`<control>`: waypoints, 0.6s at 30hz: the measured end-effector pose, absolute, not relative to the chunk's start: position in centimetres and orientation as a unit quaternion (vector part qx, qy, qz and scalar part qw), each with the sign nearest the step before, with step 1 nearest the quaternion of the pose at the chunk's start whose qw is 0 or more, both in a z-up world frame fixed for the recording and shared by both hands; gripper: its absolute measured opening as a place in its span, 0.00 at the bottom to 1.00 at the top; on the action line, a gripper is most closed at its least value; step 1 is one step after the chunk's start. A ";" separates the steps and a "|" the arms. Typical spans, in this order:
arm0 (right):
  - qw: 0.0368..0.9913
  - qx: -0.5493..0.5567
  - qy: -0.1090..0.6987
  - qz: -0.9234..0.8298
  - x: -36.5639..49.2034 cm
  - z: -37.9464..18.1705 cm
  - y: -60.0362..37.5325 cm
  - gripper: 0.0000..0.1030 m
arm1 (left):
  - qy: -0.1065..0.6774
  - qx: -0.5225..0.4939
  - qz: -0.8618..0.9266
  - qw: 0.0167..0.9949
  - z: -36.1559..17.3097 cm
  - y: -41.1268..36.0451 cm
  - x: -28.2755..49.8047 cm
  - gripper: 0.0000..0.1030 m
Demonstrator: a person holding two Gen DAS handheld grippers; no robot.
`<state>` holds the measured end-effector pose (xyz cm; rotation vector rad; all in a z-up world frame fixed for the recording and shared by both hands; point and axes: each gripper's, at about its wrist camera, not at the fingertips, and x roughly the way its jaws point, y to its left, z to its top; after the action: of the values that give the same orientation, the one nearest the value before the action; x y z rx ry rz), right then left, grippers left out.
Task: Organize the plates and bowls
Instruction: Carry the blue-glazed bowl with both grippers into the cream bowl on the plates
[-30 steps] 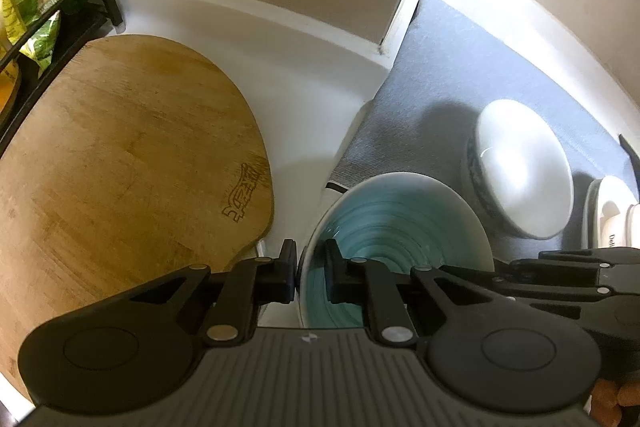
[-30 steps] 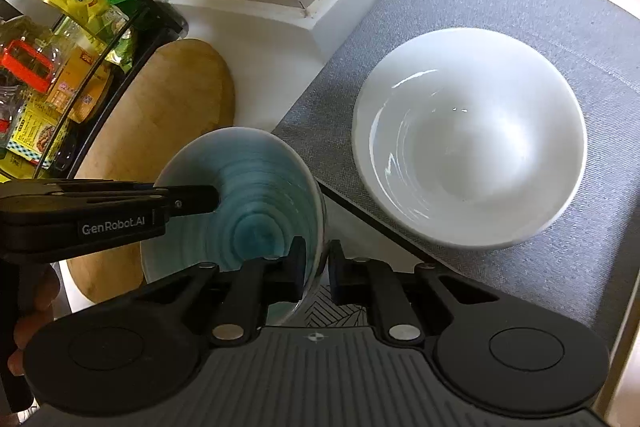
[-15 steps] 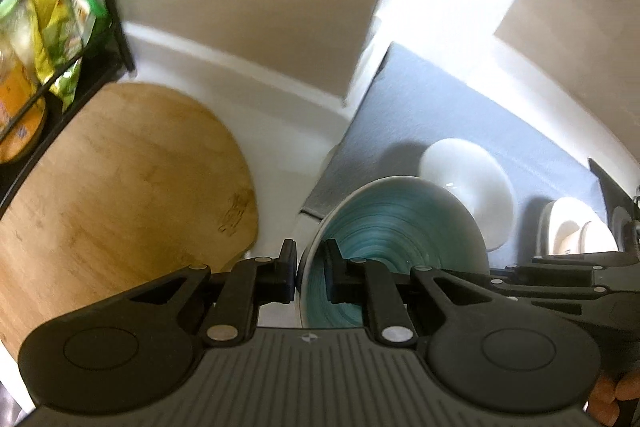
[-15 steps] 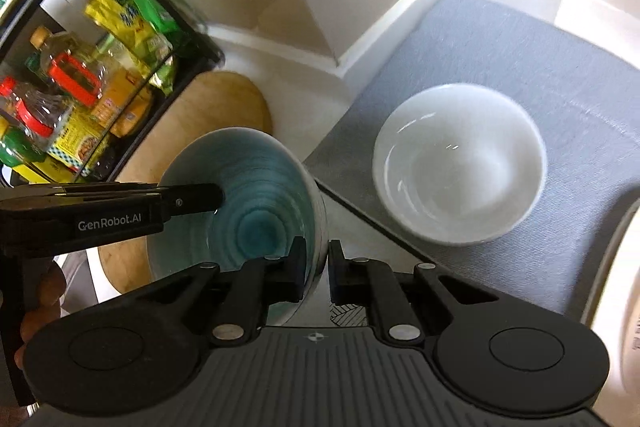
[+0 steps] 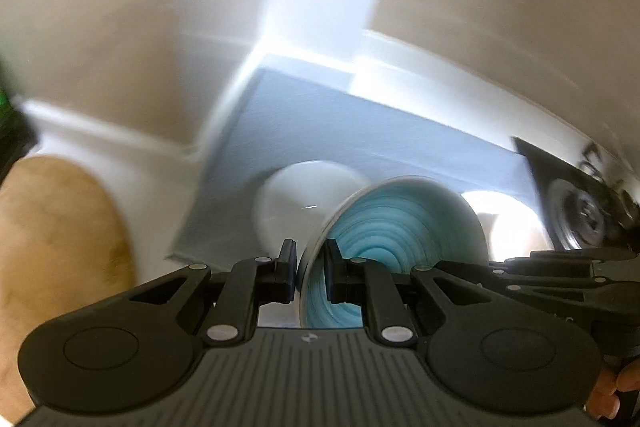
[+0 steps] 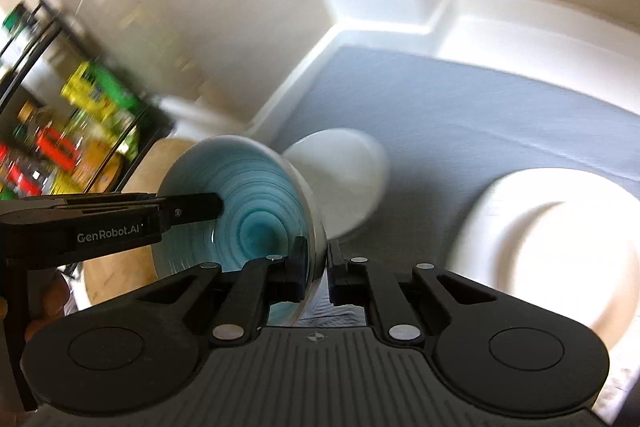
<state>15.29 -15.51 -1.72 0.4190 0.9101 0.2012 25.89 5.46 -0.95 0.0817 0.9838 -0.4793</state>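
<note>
A blue ringed bowl [image 5: 404, 227] hangs in the air, pinched on opposite sides of its rim by both grippers. My left gripper [image 5: 308, 269] is shut on the rim's left side. My right gripper [image 6: 318, 269] is shut on the right side of the same blue bowl [image 6: 248, 211]; the left gripper's finger [image 6: 192, 207] lies across its inside. Behind and below the held bowl, a white bowl [image 5: 296, 199] [image 6: 348, 179] rests on the grey mat [image 6: 460, 115]. Both views are blurred by motion.
A white plate stack [image 6: 560, 239] lies on the mat at the right. A wooden cutting board [image 5: 60, 227] lies on the white counter at the left. A black rack of bottles and packets [image 6: 60, 131] stands far left. Walls and a corner pillar [image 5: 320, 7] close in behind.
Both grippers have carried the blue bowl up and to the right, from above the counter's edge to over the mat near the white bowl. The cutting board has slid left in view.
</note>
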 end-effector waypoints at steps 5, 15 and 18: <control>0.883 0.211 0.418 0.036 12.4 -1.1 -20.2 0.10 | 0.457 0.058 -0.286 0.840 -0.6 -0.3 25.3 0.14; 0.881 0.214 0.416 -0.069 8.8 -2.2 -27.6 0.10 | 0.478 0.097 -0.366 0.792 -3.6 -10.1 24.5 0.14; 0.880 0.213 0.416 -0.087 8.4 -2.6 -28.8 0.10 | 0.488 0.106 -0.373 0.782 -4.5 -11.4 24.6 0.14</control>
<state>8.42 -28.83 -2.65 0.4446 0.8670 -0.1809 24.59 -11.44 -4.55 0.2291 1.0534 -0.8064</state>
